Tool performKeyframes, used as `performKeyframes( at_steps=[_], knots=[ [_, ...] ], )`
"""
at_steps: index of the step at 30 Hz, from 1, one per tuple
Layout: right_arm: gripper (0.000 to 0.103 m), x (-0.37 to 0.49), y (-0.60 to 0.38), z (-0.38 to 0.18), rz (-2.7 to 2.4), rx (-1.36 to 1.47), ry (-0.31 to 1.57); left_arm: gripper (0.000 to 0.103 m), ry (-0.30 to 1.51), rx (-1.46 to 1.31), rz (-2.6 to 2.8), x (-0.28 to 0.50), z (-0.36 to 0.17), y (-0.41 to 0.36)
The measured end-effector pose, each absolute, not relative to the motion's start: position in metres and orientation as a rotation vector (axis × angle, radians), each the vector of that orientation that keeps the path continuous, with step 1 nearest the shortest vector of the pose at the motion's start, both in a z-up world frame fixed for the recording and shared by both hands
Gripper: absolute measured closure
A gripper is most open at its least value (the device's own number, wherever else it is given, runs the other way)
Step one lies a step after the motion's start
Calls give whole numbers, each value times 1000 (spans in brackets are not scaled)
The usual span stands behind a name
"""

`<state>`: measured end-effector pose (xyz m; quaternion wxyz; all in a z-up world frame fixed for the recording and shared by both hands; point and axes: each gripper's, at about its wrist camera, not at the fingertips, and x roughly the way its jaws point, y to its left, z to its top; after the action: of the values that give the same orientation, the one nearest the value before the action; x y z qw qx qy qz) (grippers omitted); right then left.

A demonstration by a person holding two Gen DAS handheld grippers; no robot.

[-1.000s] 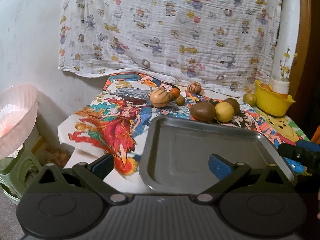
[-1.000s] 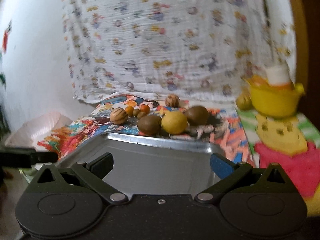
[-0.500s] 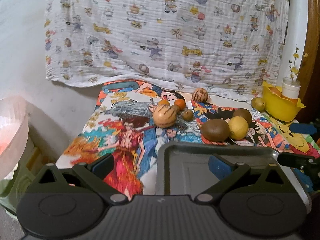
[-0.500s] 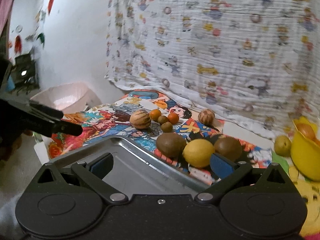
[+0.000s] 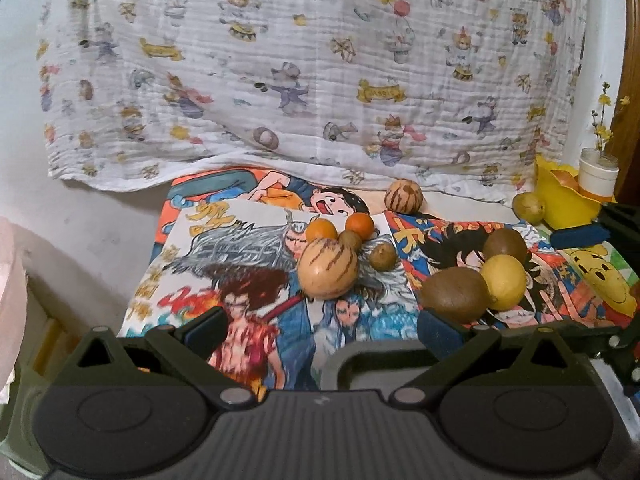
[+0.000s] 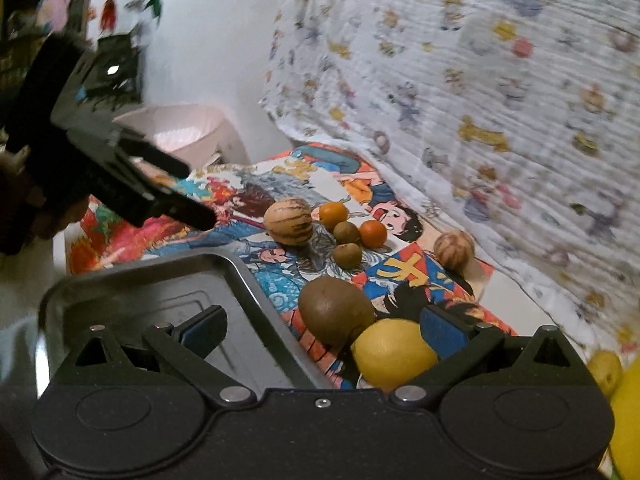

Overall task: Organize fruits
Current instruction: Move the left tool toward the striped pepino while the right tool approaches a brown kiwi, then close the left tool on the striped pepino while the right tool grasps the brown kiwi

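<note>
Fruit lies scattered on a cartoon-print table. A big striped melon (image 5: 328, 268) sits mid-table with two small oranges (image 5: 359, 225) and small brown fruits (image 5: 382, 255) behind it. A smaller striped melon (image 5: 403, 196) lies further back. A brown kiwi (image 5: 456, 294), a yellow lemon (image 5: 503, 282) and another brown fruit (image 5: 505, 245) cluster at the right. My left gripper (image 5: 320, 330) is open, low over the table's near side, facing the big melon. My right gripper (image 6: 324, 330) is open, close to the kiwi (image 6: 335, 311) and lemon (image 6: 394, 354). The grey metal tray (image 6: 240, 276) is empty.
A yellow bowl (image 5: 560, 204) holding a white cup (image 5: 598, 176) stands at the far right, with a yellowish fruit (image 5: 528, 207) beside it. A printed cloth (image 5: 320, 72) hangs behind the table. A pink basin (image 6: 180, 128) sits off the table's left side.
Both grippers have moved forward over the tray toward the fruit. The right one has swung leftward, bringing the kiwi and lemon close to its fingers. Both stay open.
</note>
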<state>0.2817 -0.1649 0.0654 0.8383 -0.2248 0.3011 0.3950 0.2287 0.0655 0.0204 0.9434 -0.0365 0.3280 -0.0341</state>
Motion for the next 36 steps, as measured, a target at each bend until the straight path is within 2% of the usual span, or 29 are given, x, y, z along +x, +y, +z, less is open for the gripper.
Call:
performKeyframes(
  at_steps=[15,28,33,34,36],
  knots=[
    [16,349,-138,32,876,-502,742,2,745,-46,-76,307,-12,64],
    [33,360,-128,17,964,-523,818,21,748,-119,-141,326,-26,73],
    [39,361,-123,17,1000,-562,813,32,747,-130,-153,327,-26,74],
    [43,362,-122,17,1011,-568,816,36,747,-136,-159,327,-27,74],
    [43,362,-120,18,1022,-586,820,42,744,-153,-175,327,-26,75]
  ],
)
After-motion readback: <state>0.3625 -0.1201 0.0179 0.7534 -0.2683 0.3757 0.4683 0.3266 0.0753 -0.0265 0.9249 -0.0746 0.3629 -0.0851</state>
